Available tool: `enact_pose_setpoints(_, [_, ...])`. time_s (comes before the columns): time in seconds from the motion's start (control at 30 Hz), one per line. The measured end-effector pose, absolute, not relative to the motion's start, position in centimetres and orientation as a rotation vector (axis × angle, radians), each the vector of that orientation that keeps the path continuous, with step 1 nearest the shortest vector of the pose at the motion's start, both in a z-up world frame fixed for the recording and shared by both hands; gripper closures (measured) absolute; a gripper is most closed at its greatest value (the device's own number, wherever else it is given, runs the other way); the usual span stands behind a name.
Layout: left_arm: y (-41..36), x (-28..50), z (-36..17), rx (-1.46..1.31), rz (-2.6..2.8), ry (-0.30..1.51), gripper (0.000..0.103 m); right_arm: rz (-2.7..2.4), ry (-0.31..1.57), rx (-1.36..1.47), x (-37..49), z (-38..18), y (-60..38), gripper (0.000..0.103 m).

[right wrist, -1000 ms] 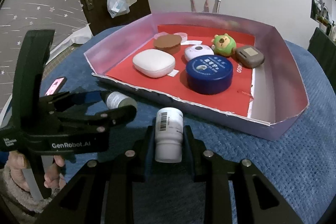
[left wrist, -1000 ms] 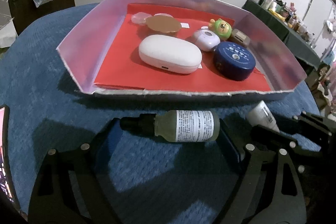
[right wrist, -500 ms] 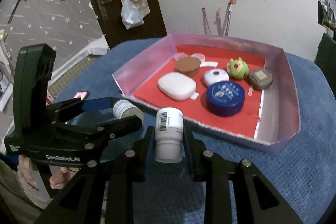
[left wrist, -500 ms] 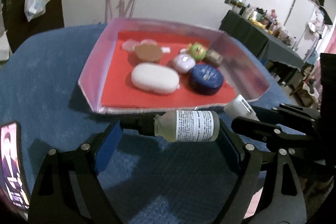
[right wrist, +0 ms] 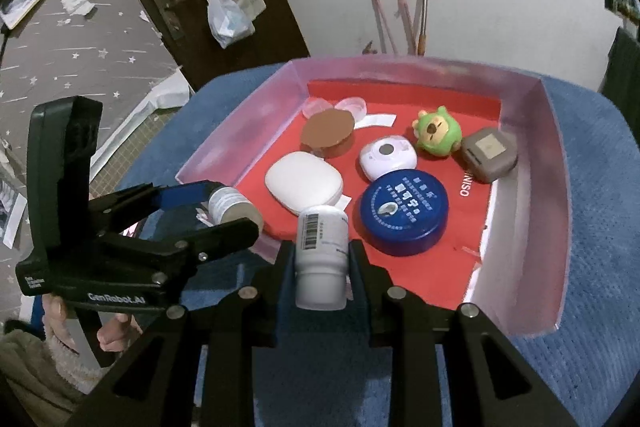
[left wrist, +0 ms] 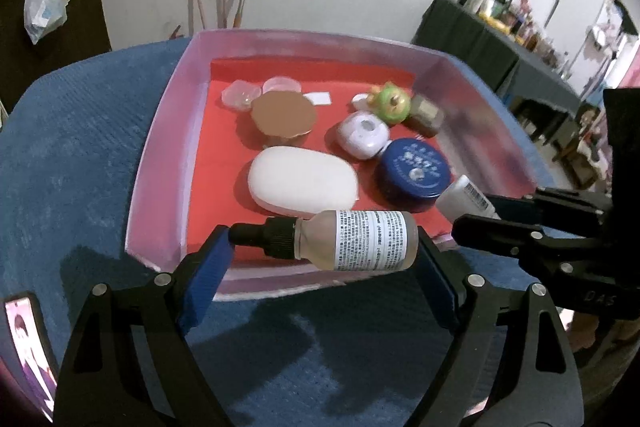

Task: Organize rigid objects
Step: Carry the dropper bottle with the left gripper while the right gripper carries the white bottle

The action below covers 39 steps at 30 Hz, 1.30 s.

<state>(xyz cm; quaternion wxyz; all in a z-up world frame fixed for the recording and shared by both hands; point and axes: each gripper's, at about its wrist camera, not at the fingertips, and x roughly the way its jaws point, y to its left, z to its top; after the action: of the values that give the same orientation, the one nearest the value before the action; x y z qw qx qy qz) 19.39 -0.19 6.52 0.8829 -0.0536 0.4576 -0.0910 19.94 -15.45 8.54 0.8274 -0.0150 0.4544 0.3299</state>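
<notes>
My left gripper (left wrist: 320,251) is shut on a clear dropper bottle (left wrist: 356,241) with a black cap, held sideways above the near wall of the pink tray (left wrist: 160,155). My right gripper (right wrist: 320,259) is shut on a white barcode bottle (right wrist: 322,255), held lengthwise over the same near edge. In the right wrist view the left gripper (right wrist: 216,211) sits at the left with the dropper bottle (right wrist: 234,207) end-on. On the tray's red floor lie a white oval case (left wrist: 302,183), a blue tin (left wrist: 414,173), a brown lid (left wrist: 284,115), a small white case (left wrist: 364,135), a green toy (left wrist: 394,105) and a grey box (right wrist: 488,151).
The tray (right wrist: 548,167) rests on a blue cloth-covered table (left wrist: 72,167). A phone (left wrist: 28,347) lies on the cloth at the near left. A person's hand (right wrist: 112,331) grips the left tool. A door and a wall stand behind.
Both grippers have risen and moved forward with their bottles, from above the blue cloth to over the tray's near edge. The tray's contents have not moved.
</notes>
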Motion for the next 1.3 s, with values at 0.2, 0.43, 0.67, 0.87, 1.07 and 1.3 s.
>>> enact_pose_setpoints(0.2, [-0.3,20.5,5.3,-0.081,-0.199,1.018,0.017,0.695,1.052,-0.026,22.1,6.8,-14.4,0.074])
enact_pose_setpoints(0.43, [0.1,21.4,3.7,-0.080,-0.213,1.078,0.017,0.683,1.101,-0.024,23.0,5.2,-14.0,0.074])
enact_pose_setpoints(0.67, [0.2,21.5,3.7,-0.058,-0.160,1.031,0.017,0.592,1.071,-0.080,23.3,4.3,-14.4,0.074])
enact_pose_setpoints(0.87, [-0.4,21.6,3.0,0.010,-0.077,0.994,0.017,0.516,1.027,-0.139,23.4,4.1,-15.0,0.074])
enact_pose_setpoints(1.07, [0.0,21.3,2.7,-0.008,-0.068,0.990,0.016,0.505,1.016,-0.160,23.2,3.8,-14.4,0.074])
enact_pose_setpoints(1.3, [0.7,21.5,2.5,-0.045,-0.085,1.007,0.016,0.506,1.017,-0.150,23.3,3.8,-14.5,0.074])
